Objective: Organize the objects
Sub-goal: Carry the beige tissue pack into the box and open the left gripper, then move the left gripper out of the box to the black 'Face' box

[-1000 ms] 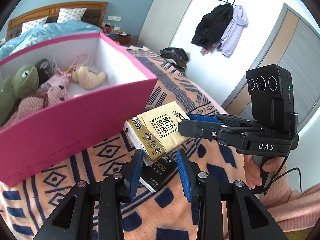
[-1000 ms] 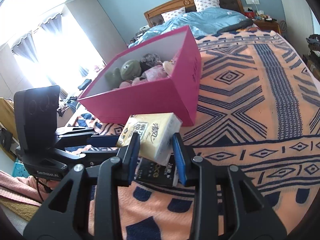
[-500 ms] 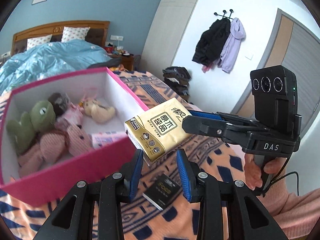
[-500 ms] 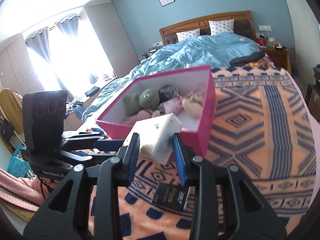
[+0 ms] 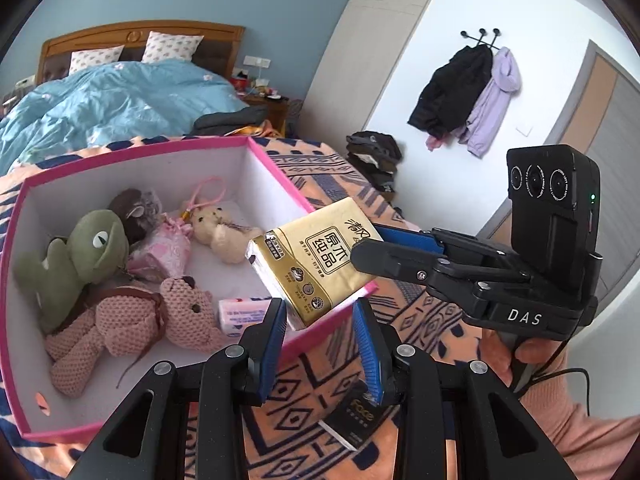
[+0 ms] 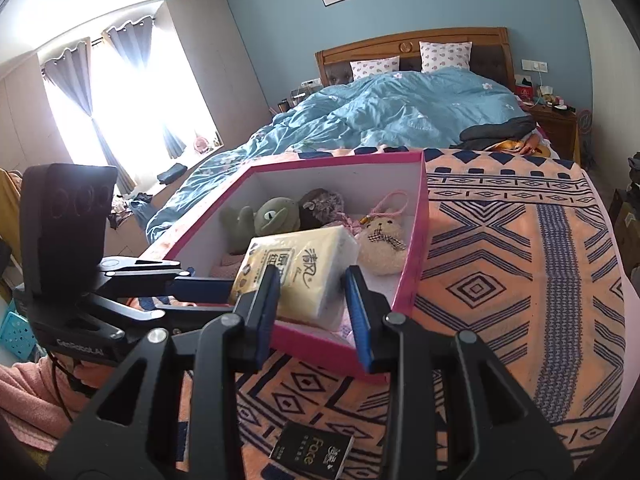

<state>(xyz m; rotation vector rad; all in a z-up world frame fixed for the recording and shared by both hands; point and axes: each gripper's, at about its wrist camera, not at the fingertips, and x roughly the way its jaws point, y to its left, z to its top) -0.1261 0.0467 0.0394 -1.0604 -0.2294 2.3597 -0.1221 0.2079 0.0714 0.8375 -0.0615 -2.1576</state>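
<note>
The right gripper has its fingers clamped on the yellow tissue pack, at frame centre over the near corner of the pink box. The left gripper waits with fingers wide and empty. I would carry the pack further over the free white floor beside the toys, lower it, then release.

Both grippers are built of black plastic with blue pads and silver screws. On the right gripper, at the right of the frame, a black camera block with three lenses, a green light and white "DAS" lettering is seen. A black cable, bare fingers and a pink sleeve are seen lower right.
</note>
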